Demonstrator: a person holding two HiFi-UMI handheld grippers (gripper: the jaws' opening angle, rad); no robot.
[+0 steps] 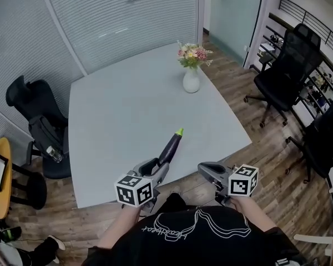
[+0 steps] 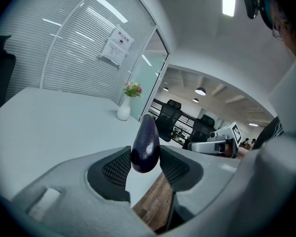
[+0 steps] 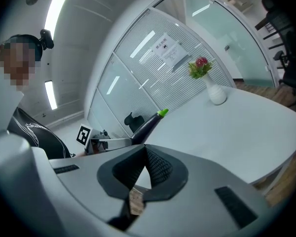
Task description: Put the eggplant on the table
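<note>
Where blinds (image 1: 127, 21) curve, grey table (image 1: 127, 126) bears vase (image 1: 191, 81); wood floor (image 1: 266, 165)

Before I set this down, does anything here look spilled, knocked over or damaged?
Nothing stands out. The vase of flowers stands upright on the table, nothing is spilled, and the eggplant looks intact, clamped between the jaws of the left gripper.

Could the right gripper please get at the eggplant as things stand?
Probably yes: the eggplant juts from the left gripper, and nothing stands between it and the right gripper, whose jaws are shut.
</note>
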